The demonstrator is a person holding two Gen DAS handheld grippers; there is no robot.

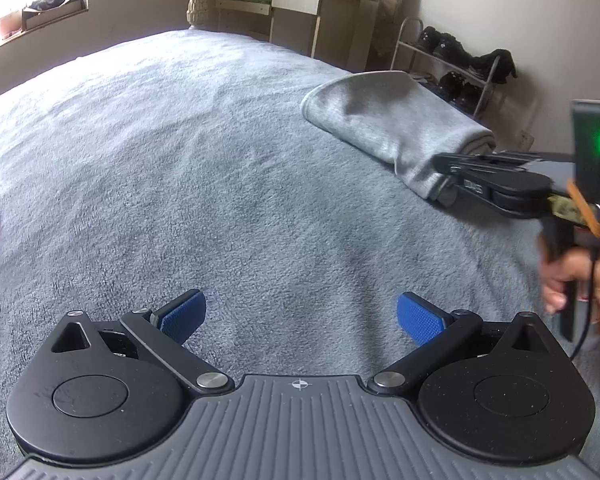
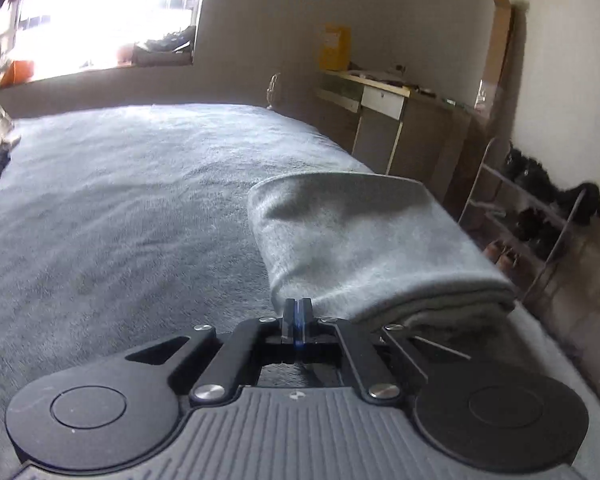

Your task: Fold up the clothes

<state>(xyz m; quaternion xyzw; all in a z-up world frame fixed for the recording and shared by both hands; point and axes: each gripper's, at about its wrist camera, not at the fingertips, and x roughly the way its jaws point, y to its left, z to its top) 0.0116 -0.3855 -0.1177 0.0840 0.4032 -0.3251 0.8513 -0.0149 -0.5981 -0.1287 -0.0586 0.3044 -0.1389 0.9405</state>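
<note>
Nearest to me, my left gripper [image 1: 300, 316] hangs over bare bedspread [image 1: 160, 160], its blue pads [image 1: 182, 316] spread wide with nothing between them. It has hold of nothing at all.

Over to the right, my right gripper [image 2: 298, 316] is pinched fully together, pads meeting face to face. From its own view I see no cloth caught between them; the tips sit just at the near left corner of the folded grey garment [image 2: 364, 240], close enough that I cannot say whether they brush the hem. In the left wrist view the same gripper [image 1: 440, 164] lies against the garment's [image 1: 384, 120] near end, with the person's hand [image 1: 580, 288] on the handle behind it.

Now the garment itself: a soft grey bundle, already doubled over, layered open edges at the near end and a rounded fold at the far end. It lies by the right edge of the bed, long axis running near to far and leaning slightly left as it goes away. It sits directly ahead of the right gripper and well off to the far right of the left one, so the right hand is plainly the nearer. My judgement: any further tidying or nudging falls to the right.

Beyond the bed, a desk [image 2: 380, 96] against the far wall, and a shoe rack [image 2: 540, 216] on the right.
</note>
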